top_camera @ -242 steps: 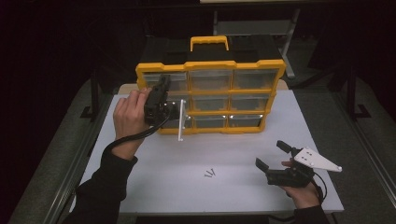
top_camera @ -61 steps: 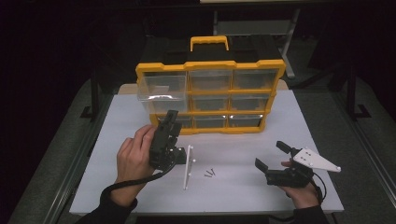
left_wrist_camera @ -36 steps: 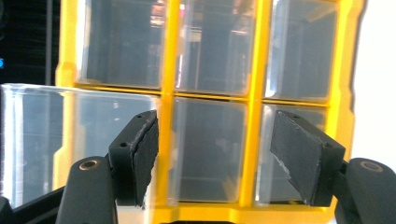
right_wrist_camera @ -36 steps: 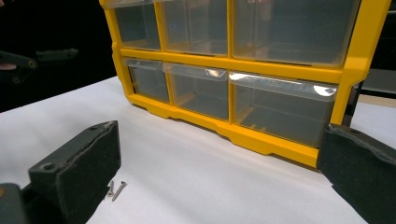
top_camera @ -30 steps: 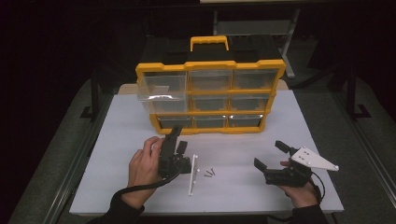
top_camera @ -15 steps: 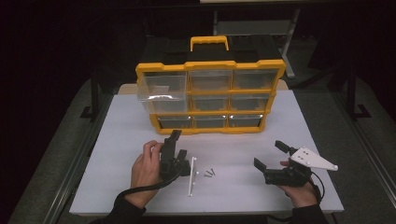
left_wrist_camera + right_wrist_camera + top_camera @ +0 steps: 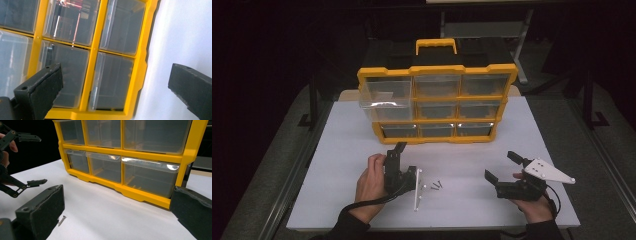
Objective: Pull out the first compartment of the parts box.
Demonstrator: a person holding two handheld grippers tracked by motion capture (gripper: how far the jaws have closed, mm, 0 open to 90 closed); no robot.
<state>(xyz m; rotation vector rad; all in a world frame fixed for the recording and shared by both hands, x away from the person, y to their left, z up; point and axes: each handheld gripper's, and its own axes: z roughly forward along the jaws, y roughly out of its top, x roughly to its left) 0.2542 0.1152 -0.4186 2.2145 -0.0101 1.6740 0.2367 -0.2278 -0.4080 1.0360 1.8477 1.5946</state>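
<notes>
I see a yellow plastic organiser w/ clear drawers [image 7: 437,98] standing upright at the far side of the white tabletop [image 7: 347,150]. Its yellow carry handle [image 7: 435,46] is on top. The top-left clear drawer [image 7: 384,92] sticks out twd me; the others are flush. There's a grey metal stand [image 7: 484,29] behind, in the dark.

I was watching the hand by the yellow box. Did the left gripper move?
Yes. The left gripper came away from the yellow box toward the table's near edge, beside the screws, its jaws just opening, empty.

a white table [image 7: 337,150] stands lit in a dark room; grey floor [image 7: 272,165] around it.
</notes>
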